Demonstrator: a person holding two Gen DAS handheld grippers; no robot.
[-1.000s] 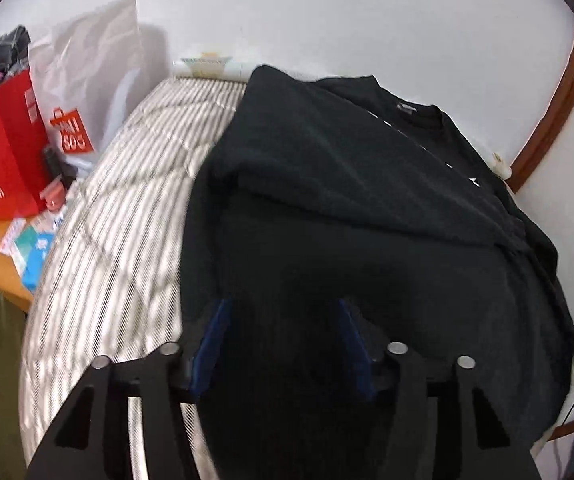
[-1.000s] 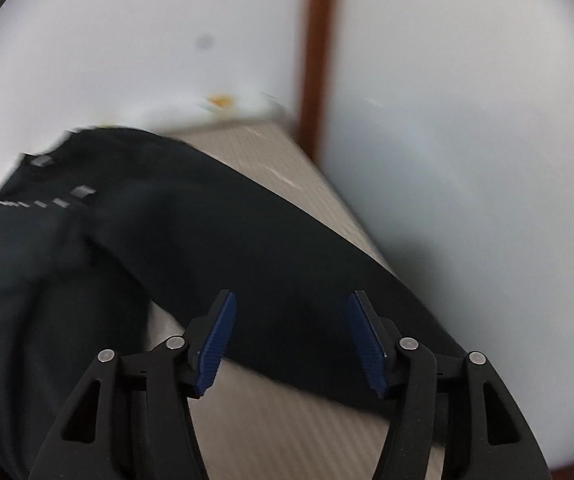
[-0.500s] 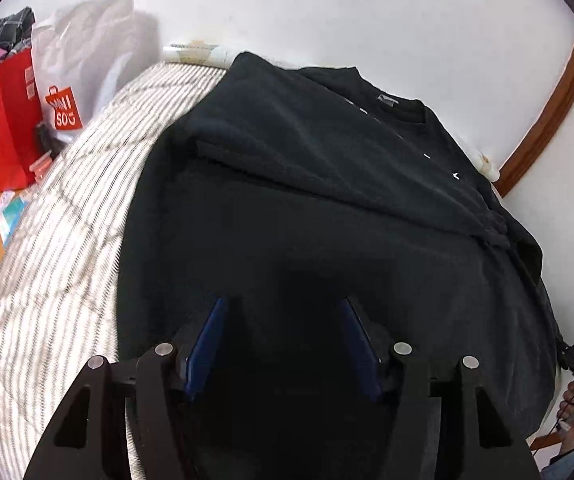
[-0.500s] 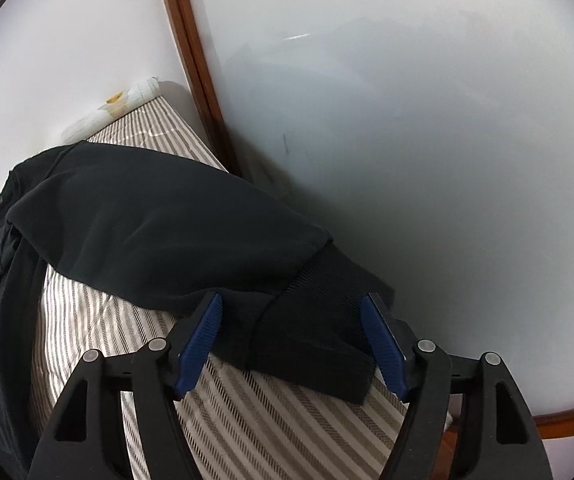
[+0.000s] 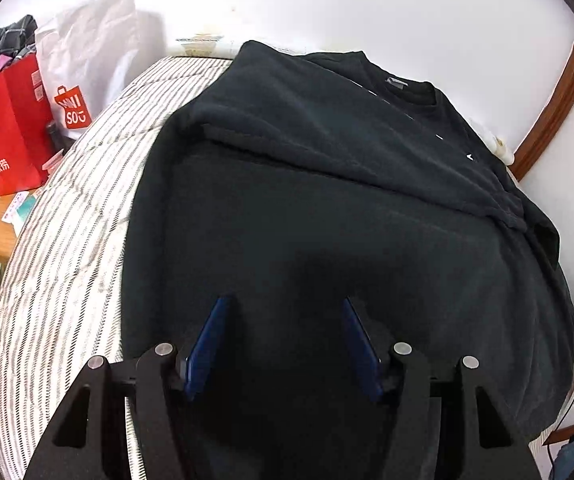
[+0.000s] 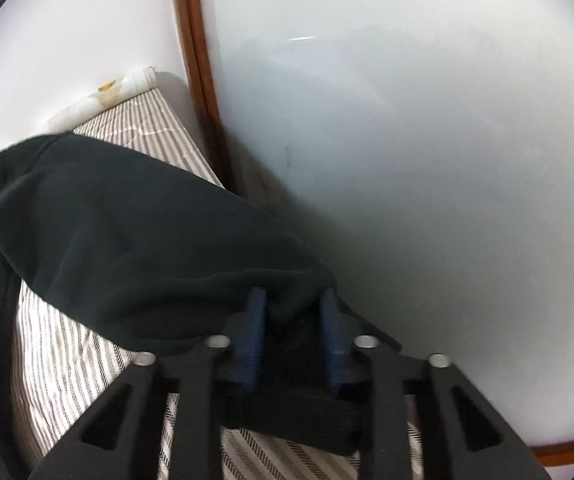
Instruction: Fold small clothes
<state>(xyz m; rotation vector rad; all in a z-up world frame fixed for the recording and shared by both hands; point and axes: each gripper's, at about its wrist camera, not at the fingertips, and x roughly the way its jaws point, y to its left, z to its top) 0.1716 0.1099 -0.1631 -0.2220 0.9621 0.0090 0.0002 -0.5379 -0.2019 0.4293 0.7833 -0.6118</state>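
Sweatshirt [image 5: 327, 208]: one sleeve already folded across. My right hand-held gripper [image 6: 293, 336] has just closed on the other cuff [image 6: 287, 320]; my left hand-held gripper [image 5: 287, 340] hovers open above the body.

Soft, even daylight is filling both fisheye views; edges are curving and darkening, the right view blurring slightly.
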